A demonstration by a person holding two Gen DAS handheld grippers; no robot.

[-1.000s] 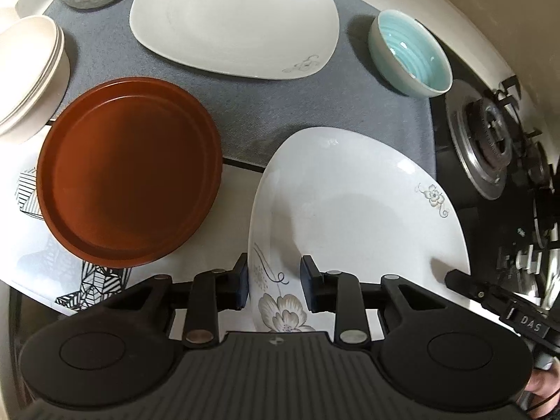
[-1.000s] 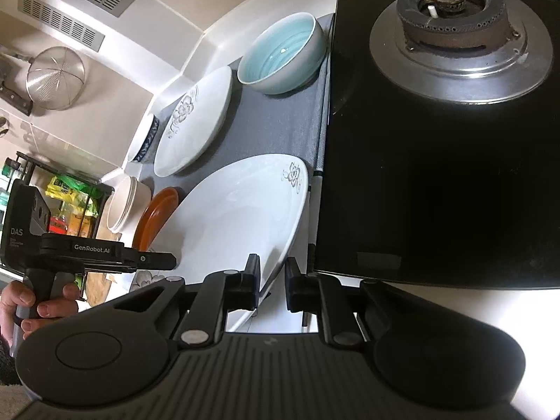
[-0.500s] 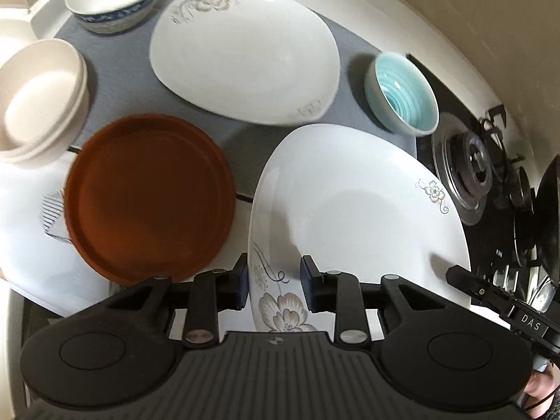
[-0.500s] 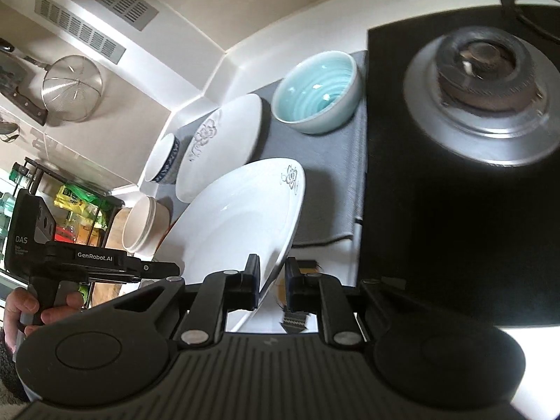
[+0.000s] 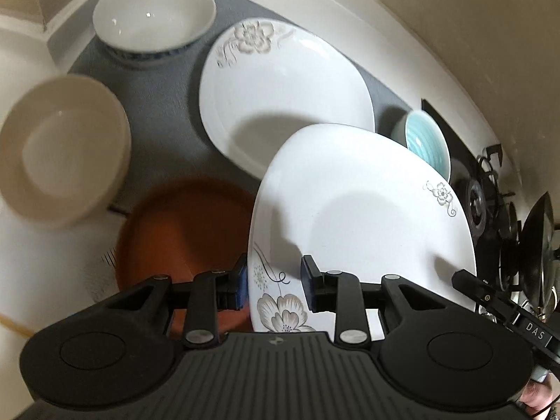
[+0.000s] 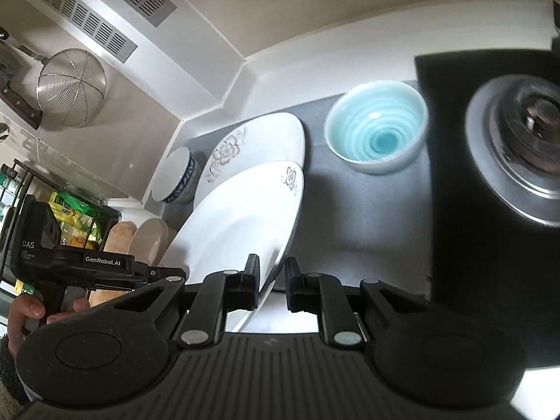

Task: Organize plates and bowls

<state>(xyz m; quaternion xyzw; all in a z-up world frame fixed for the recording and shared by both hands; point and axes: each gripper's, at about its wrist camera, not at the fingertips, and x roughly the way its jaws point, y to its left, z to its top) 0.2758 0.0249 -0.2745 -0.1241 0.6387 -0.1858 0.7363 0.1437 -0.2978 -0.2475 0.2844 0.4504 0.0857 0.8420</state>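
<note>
A white flowered plate (image 5: 367, 217) hangs tilted above the counter, held at two rims. My left gripper (image 5: 274, 280) is shut on its near rim by the large flower. My right gripper (image 6: 272, 276) is shut on the thin rim of the same plate (image 6: 238, 231). A matching white plate (image 5: 280, 94) lies on the grey mat (image 5: 164, 105) just beyond it, partly covered by the held one. That far plate (image 6: 259, 143) shows in the right wrist view too. A teal bowl (image 6: 378, 133) stands to the right of both plates.
A brown plate (image 5: 182, 227) lies under the held plate's left side. Stacked cream bowls (image 5: 63, 150) sit to the left and a blue-rimmed white bowl (image 5: 154, 14) at the back. The gas stove (image 6: 518, 140) is to the right. A hand (image 6: 24, 315) grips the left gripper's handle.
Both grippers have risen with the flowered plate and carried it toward the back. It now overlaps the matching plate and the brown plate. The stove has slid off to the right.
</note>
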